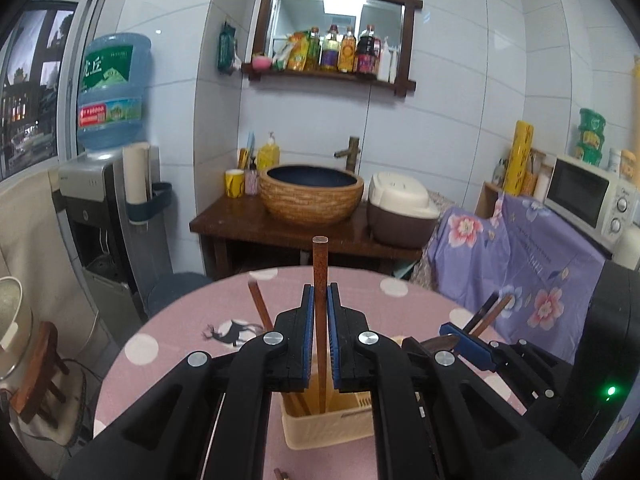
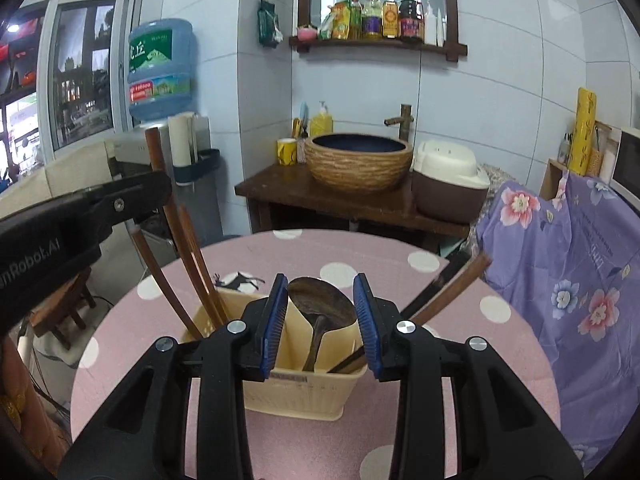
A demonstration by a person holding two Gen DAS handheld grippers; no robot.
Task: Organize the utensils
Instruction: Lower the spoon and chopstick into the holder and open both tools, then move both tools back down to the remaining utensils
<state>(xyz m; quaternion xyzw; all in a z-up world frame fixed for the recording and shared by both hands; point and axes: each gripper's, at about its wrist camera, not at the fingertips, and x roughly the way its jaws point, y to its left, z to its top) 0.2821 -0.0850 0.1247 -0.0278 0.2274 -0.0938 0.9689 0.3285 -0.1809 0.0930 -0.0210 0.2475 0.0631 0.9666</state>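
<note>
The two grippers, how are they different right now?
The left gripper is shut on a brown chopstick, held upright over the beige holder; the right gripper holds nothing. The left gripper's pads sit close together; the right gripper's stand wide apart, either side of the wooden spoon. Both are black with blue pads.

I see white tiled walls (image 1: pixel 460 80) ahead, with a dark wood-framed mirror shelf (image 1: pixel 336 32) holding sauce bottles (image 1: pixel 344 50). Below it a dark wooden stand (image 1: pixel 280 228) carries a woven-look basin (image 1: pixel 312 194) under a bronze tap (image 1: pixel 350 152), with a rice cooker (image 1: pixel 400 208) beside the basin. On my left stands a water dispenser (image 1: pixel 100 200) topped by a blue jug (image 1: pixel 112 92), next to a window (image 1: pixel 32 88) showing dusk outside. On my right, a microwave (image 1: pixel 592 200) sits above floral purple cloth (image 1: pixel 520 248). The round table wears pink polka-dot cloth (image 2: pixel 360 248).
</note>
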